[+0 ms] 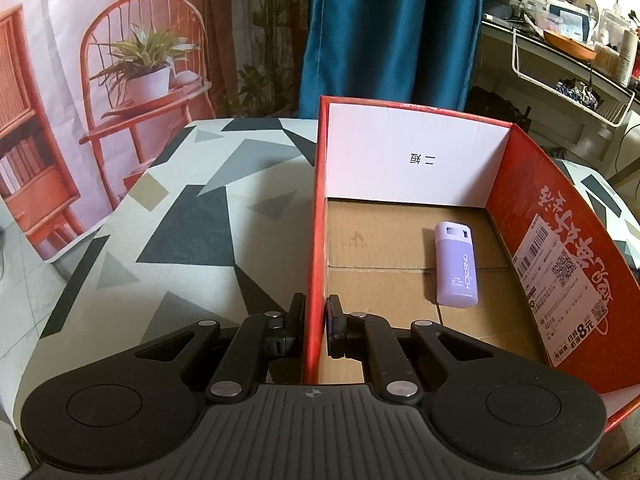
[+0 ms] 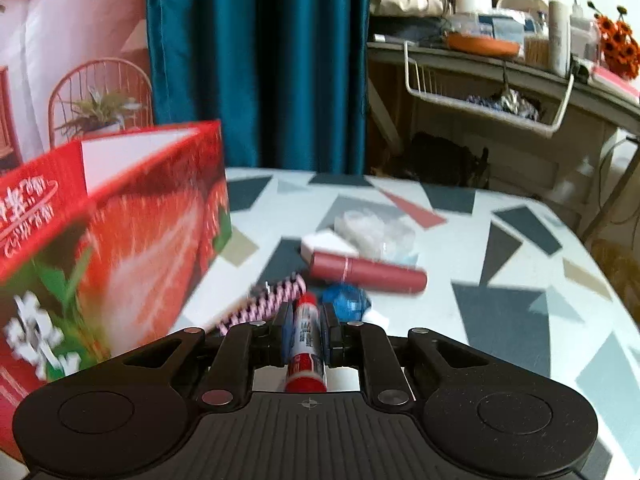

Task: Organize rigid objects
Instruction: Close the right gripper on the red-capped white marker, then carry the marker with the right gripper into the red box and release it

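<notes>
Left gripper (image 1: 316,322) clamped on red cardboard box (image 1: 314,216) wall, steadying it; purple case (image 1: 458,266) already lies inside. Right gripper (image 2: 306,330) clamped on red-capped tube (image 2: 306,344) above bench (image 2: 500,312), beside the box. Step: transfer. Next: carry tube over rim, release.

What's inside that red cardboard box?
Inside the red box, one lilac rectangular case lies on the bare cardboard floor. The left gripper clamps its wall and hides the nearest floor strip.
</notes>
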